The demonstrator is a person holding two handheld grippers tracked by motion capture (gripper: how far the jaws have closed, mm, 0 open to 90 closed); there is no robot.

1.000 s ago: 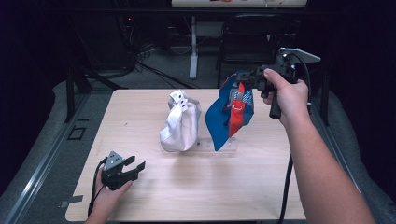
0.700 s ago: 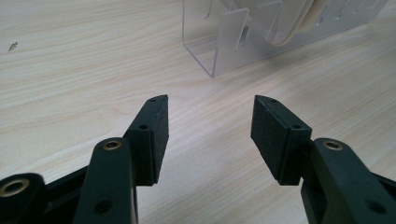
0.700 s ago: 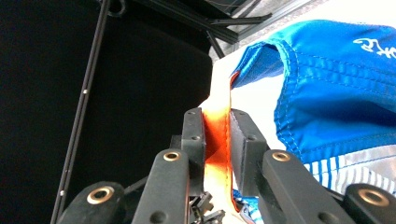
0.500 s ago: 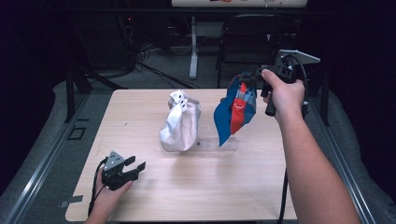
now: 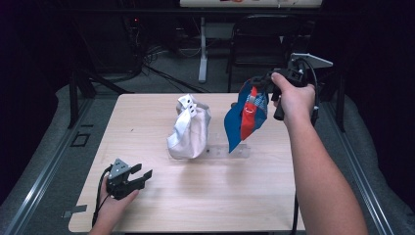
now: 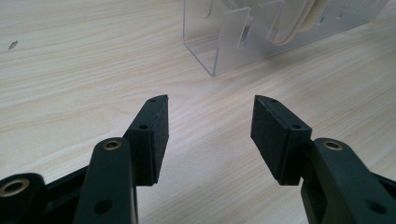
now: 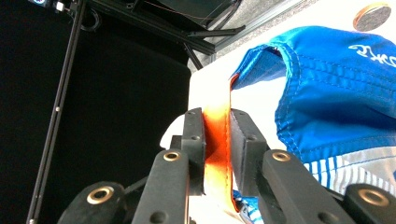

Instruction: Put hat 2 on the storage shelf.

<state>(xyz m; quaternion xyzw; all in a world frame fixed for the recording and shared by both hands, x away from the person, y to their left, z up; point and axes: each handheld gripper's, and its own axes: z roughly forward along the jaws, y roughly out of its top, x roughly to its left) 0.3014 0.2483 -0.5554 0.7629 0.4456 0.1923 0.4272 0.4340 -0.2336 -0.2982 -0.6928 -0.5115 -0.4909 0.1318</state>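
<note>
A blue cap [image 5: 244, 115] with a red panel hangs above the right half of the wooden table [image 5: 220, 196]. My right gripper [image 5: 255, 84] holds it from the top, raised at the far right. In the right gripper view, that gripper [image 7: 217, 114] is shut on the cap's orange strap [image 7: 217, 140], and the blue cloth [image 7: 336, 107] drapes to the right. A white cap [image 5: 188, 129] sits on a clear acrylic rack [image 5: 240, 151] at the table's middle. My left gripper [image 5: 142, 172] rests on the table at the front left, open, jaws [image 6: 210, 105] bare and facing the rack [image 6: 224, 51].
Dark floor, cables and a white stand [image 5: 202, 49] lie beyond the table's far edge, with a black chair [image 5: 264, 39] behind the right side. Metal rails run along both sides of the table.
The blue cap has swung slightly under the right gripper, which has barely shifted. The left gripper has stayed still.
</note>
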